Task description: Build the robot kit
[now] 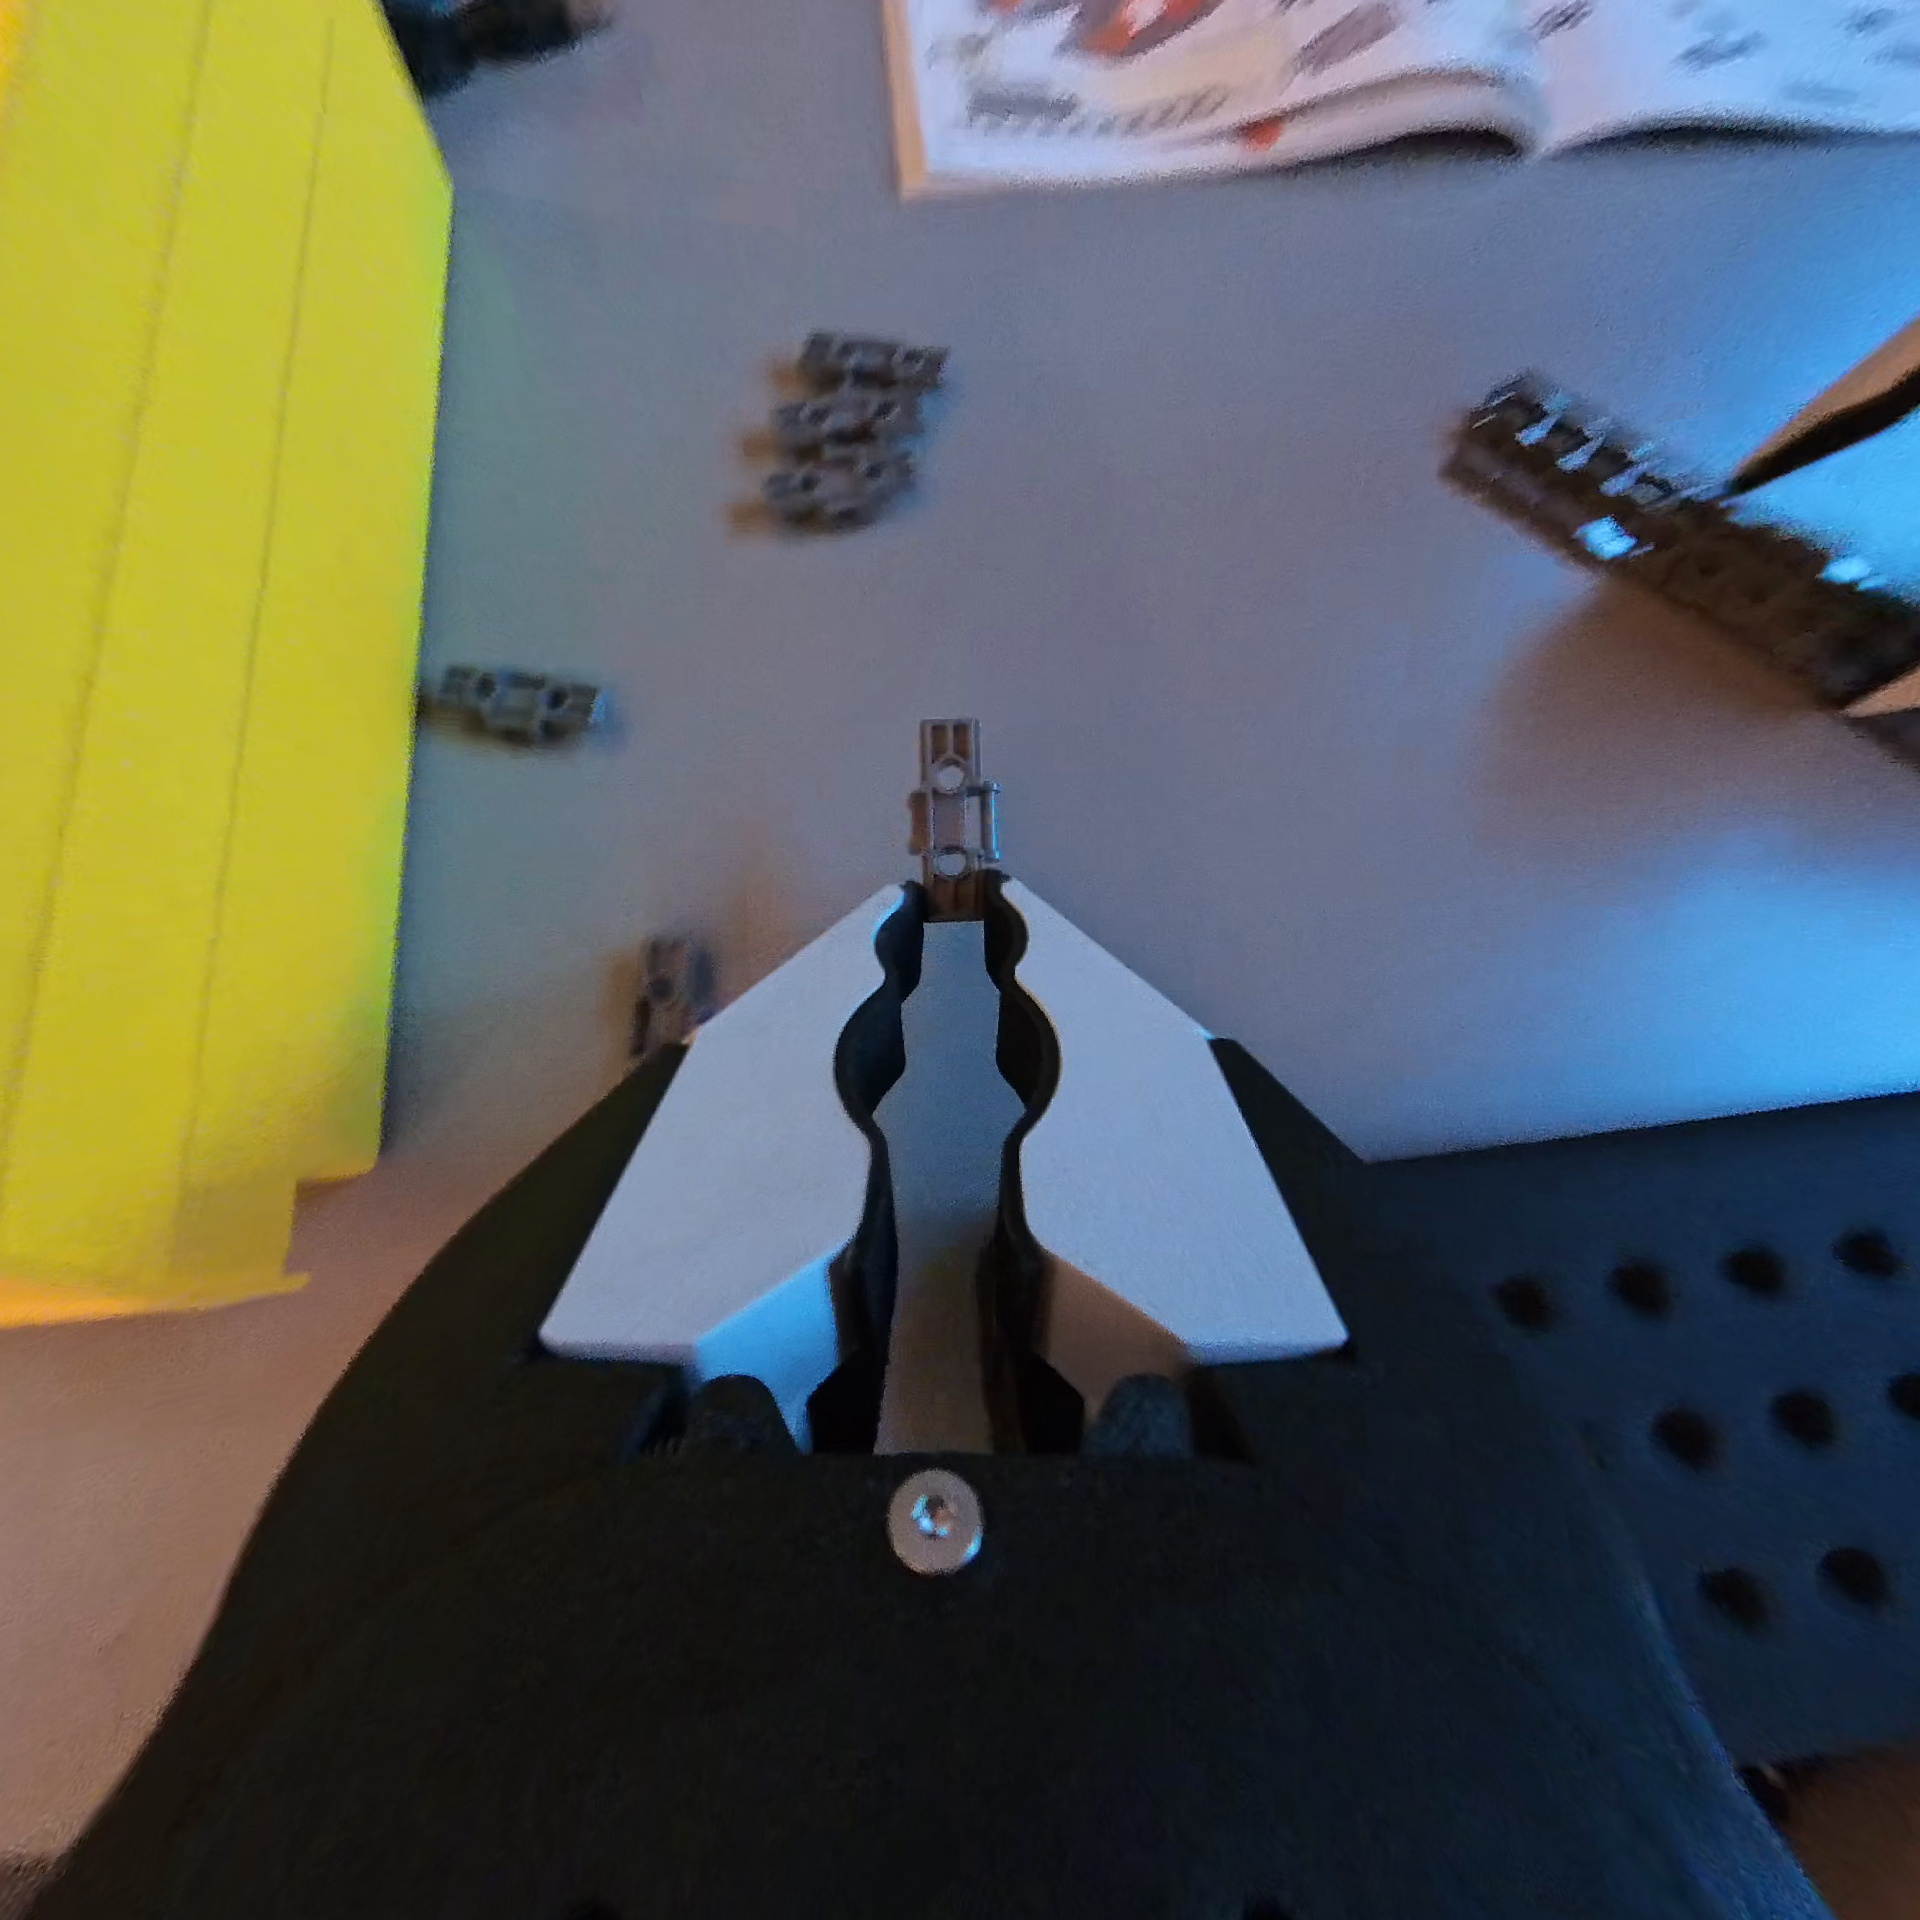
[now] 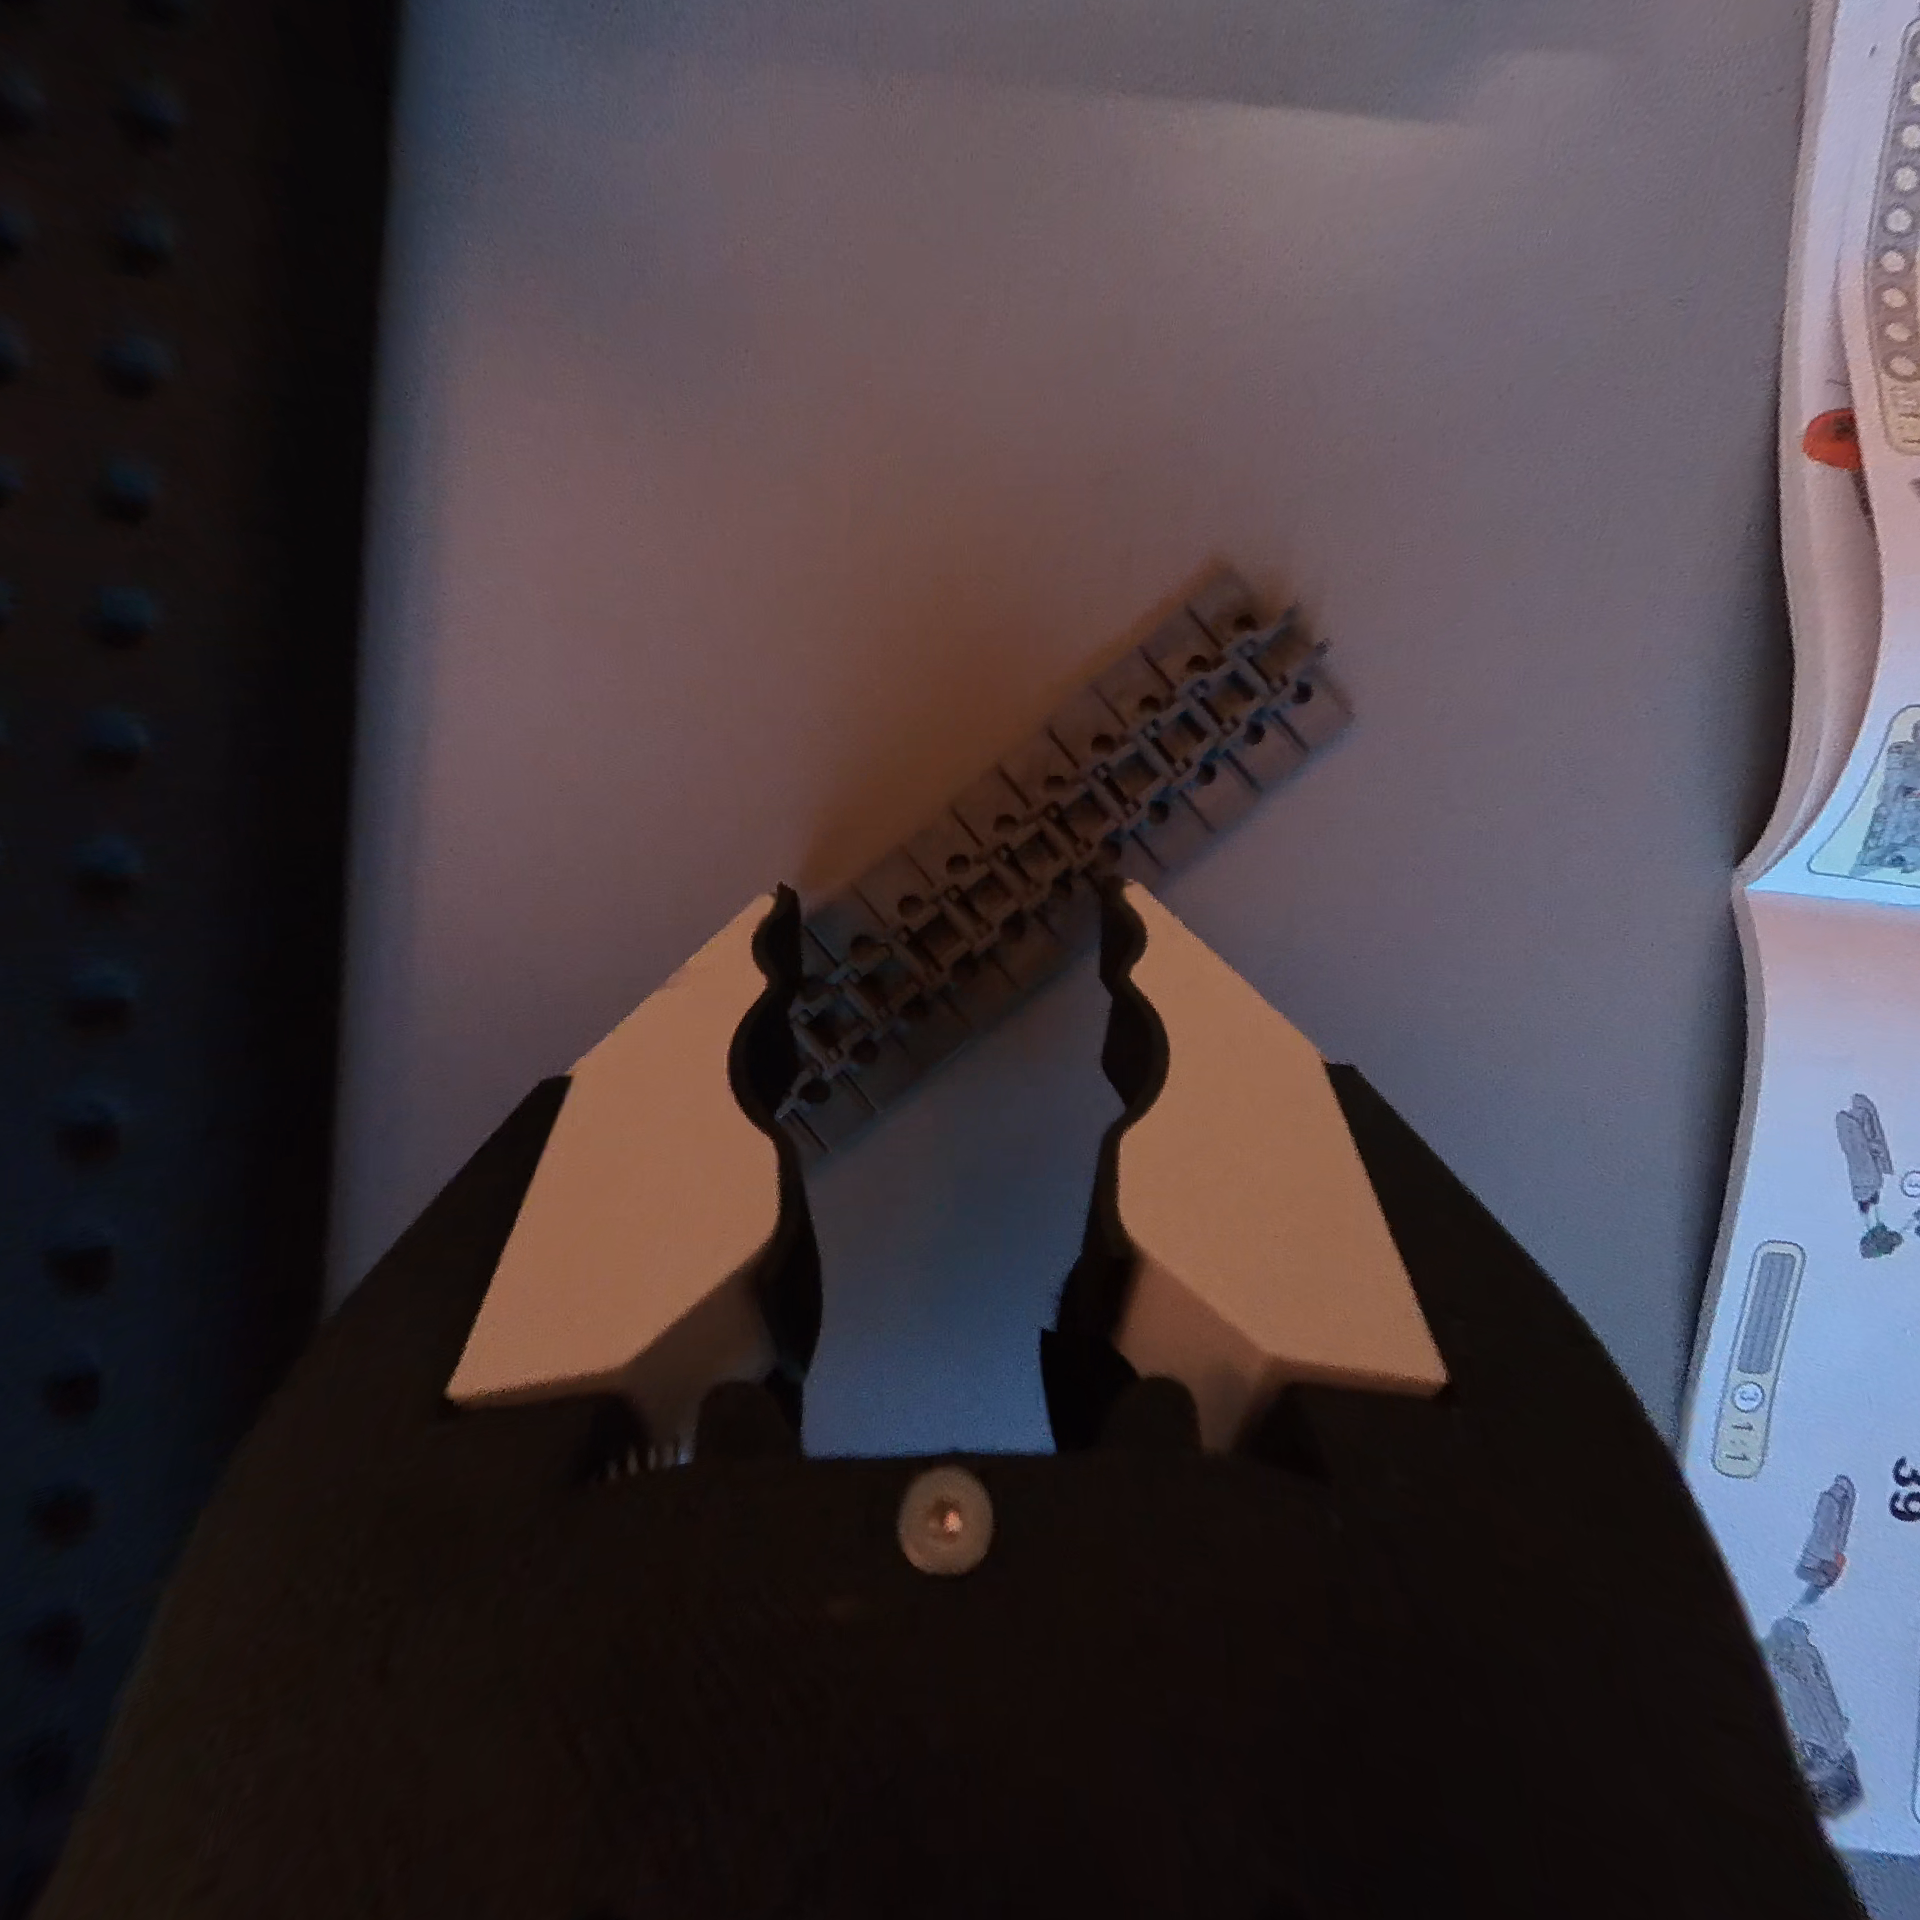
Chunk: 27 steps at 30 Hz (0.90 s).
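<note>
My left gripper [image 1: 951,899] is shut on a small grey track link [image 1: 954,805], pinched by its lower end at the fingertips and sticking straight out above the grey table. My right gripper [image 2: 951,914] has its jaws set wide around the near end of a long grey strip of joined track links [image 2: 1091,821] lying slantwise on the table. Its left tip touches the strip's end and its right tip touches the strip's lower edge. The strip also shows at the right of the left wrist view [image 1: 1662,540], between the right gripper's fingers [image 1: 1829,436].
A yellow box [image 1: 187,623] stands at the left. Loose grey links lie in a small stack [image 1: 842,431], beside the box [image 1: 514,707] and by my left finger [image 1: 670,987]. An open instruction booklet [image 1: 1351,83] [image 2: 1849,935] lies nearby. A black perforated board [image 1: 1714,1455] [image 2: 156,727] borders the table. About 20 cm separates my left fingertips from my right.
</note>
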### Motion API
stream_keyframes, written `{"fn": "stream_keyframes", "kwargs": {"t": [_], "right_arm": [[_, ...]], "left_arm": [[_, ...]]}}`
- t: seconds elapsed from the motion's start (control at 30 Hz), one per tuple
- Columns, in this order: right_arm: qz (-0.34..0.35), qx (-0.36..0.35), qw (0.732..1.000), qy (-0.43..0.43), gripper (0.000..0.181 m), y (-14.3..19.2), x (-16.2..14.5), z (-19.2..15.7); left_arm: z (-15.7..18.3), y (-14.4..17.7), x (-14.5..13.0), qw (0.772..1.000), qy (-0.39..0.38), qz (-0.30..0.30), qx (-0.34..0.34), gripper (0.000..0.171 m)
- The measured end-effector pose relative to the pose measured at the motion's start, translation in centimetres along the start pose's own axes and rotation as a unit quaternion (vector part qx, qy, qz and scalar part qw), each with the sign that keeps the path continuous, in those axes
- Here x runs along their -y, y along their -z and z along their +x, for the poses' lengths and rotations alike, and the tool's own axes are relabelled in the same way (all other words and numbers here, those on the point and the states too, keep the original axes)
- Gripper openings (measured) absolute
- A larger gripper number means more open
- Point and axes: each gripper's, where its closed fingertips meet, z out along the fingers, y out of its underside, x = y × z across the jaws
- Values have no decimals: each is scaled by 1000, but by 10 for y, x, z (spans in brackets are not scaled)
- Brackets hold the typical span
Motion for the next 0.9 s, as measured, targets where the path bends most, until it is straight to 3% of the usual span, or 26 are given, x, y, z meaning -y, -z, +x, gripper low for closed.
{"fn": "stream_keyframes", "kwargs": {"t": [0.07,0.17,0.27,0.33,0.4,0.47,0.63,0.7,0.77,0.9], "right_arm": [[33,-5,999,10,59,3,13,-1],[138,3,990,36,59,16,51,-17],[274,105,956,-27,57,41,89,-41],[341,183,917,-97,52,60,101,-42],[376,266,873,-162,40,79,105,-38],[390,298,845,-210,23,89,104,-26],[380,274,859,-207,28,81,105,-27],[375,253,869,-203,29,73,105,-28],[389,253,862,-205,28,74,108,-29],[422,251,841,-227,8,80,110,-21]], "left_arm": [[22,2,14,998,1,34,-45,10],[73,12,43,980,23,106,-167,9],[123,35,72,936,40,185,-298,9],[139,43,83,921,37,211,-327,9],[141,42,88,930,-9,232,-286,9],[141,38,88,943,-74,236,-223,9],[142,36,94,948,-176,244,-105,10],[148,37,96,945,-185,246,-109,10],[153,37,98,942,-187,253,-113,9],[156,31,98,942,-206,246,-96,10]]}}
